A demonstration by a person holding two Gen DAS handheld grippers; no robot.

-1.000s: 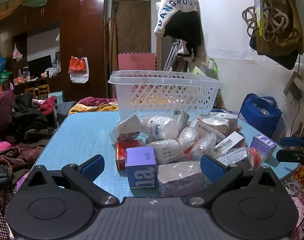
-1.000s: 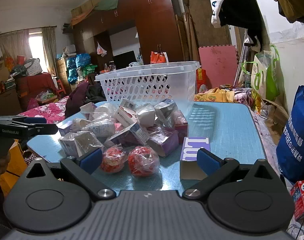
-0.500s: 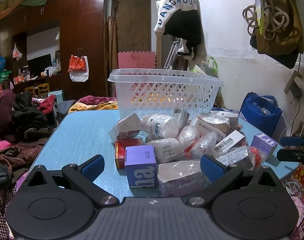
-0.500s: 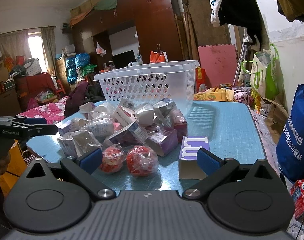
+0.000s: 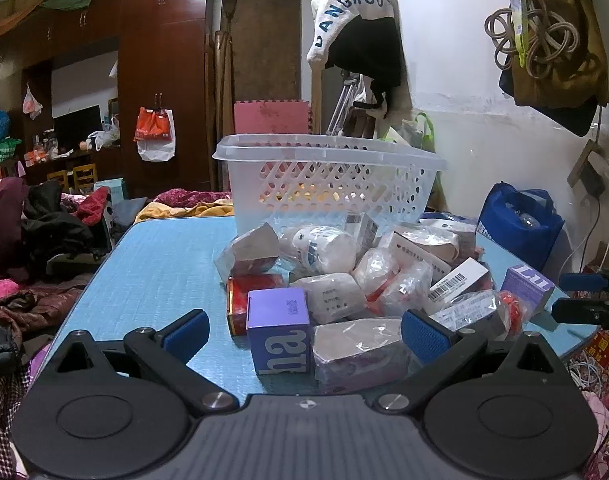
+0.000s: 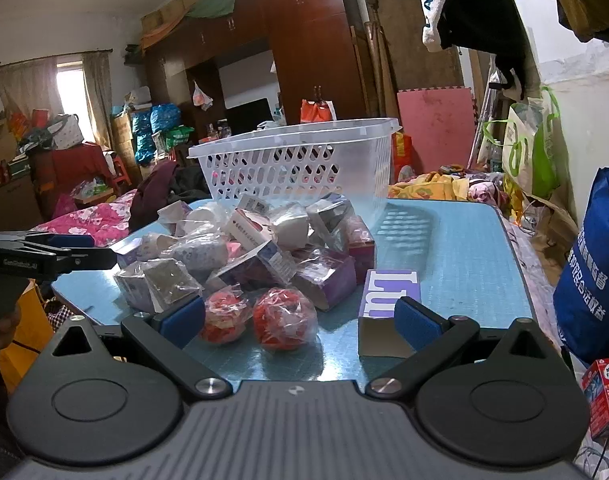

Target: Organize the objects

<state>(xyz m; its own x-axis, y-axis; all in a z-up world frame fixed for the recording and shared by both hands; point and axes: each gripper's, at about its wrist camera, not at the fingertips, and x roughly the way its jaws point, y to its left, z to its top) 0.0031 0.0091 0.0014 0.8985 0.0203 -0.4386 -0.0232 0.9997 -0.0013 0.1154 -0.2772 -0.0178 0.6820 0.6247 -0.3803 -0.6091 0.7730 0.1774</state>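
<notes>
On the blue surface (image 5: pixel 156 272), a heap of wrapped packets and boxes sits bunched in front of a white basket (image 5: pixel 328 184), which stands upright at the far side with its rim clear of the pile. Left claw (image 5: pixel 304 330) hovers low at the near edge, spread wide and gripping nothing, its 2 blue pads flanking a purple cube (image 5: pixel 280 330) and a wrapped packet (image 5: pixel 358 346) just beside it. Behind the cube lies a red tin (image 5: pixel 250 290), touching it. Over on the other side, right claw (image 6: pixel 300 316) is also released and empty, jaws apart. Between its pads sit 2 red balls (image 6: pixel 284 318) in clear wrap, side by side, and a purple box (image 6: pixel 388 300) lies flat just by the right pad. From the right wrist view the left claw pokes in at the surface's left edge.
</notes>
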